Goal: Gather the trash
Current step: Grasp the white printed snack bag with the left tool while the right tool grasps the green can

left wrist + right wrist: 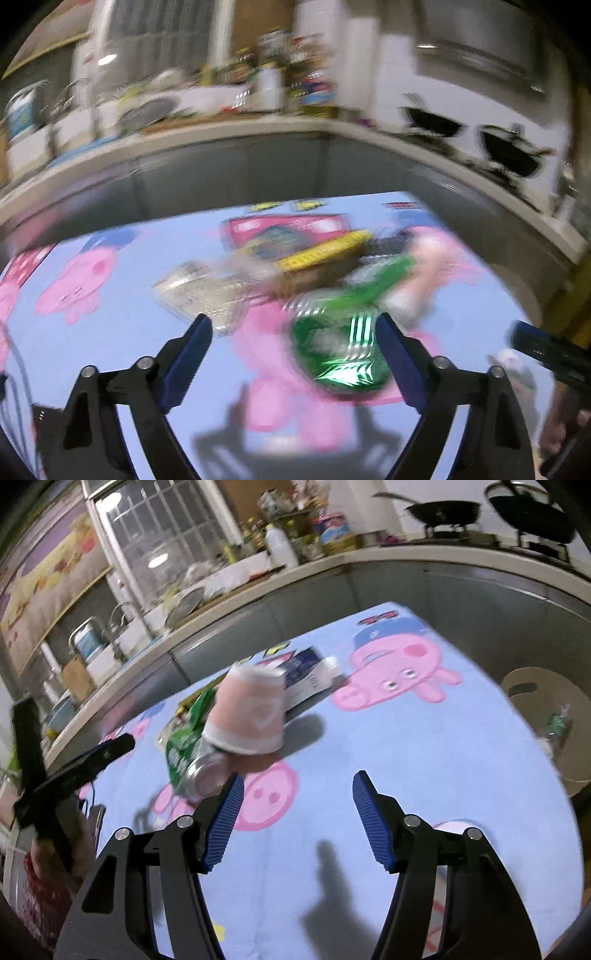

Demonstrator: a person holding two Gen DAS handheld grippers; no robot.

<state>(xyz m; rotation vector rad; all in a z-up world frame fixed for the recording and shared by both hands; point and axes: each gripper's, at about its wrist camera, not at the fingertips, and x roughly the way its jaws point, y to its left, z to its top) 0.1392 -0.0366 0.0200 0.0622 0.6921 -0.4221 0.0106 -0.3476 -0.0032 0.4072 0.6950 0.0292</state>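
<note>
Trash lies in a heap on the blue pig-print tablecloth (406,753). In the right wrist view a pink paper cup (247,712) rests tilted on a crushed green can (192,753), with a blue-and-white carton (306,672) behind them. My right gripper (298,777) is open over bare cloth, and the can lies just outside its left finger. The left wrist view is blurred. There my left gripper (293,320) is open, with the green can (340,347) on the cloth between its fingers, near the right one. A clear plastic box (199,288) and a yellow box (325,251) lie beyond.
A beige bin (543,720) with some trash inside stands past the table's right edge. A cluttered kitchen counter (332,565) with black woks (443,509) runs behind the table. The other gripper's arm (110,746) reaches in from the left.
</note>
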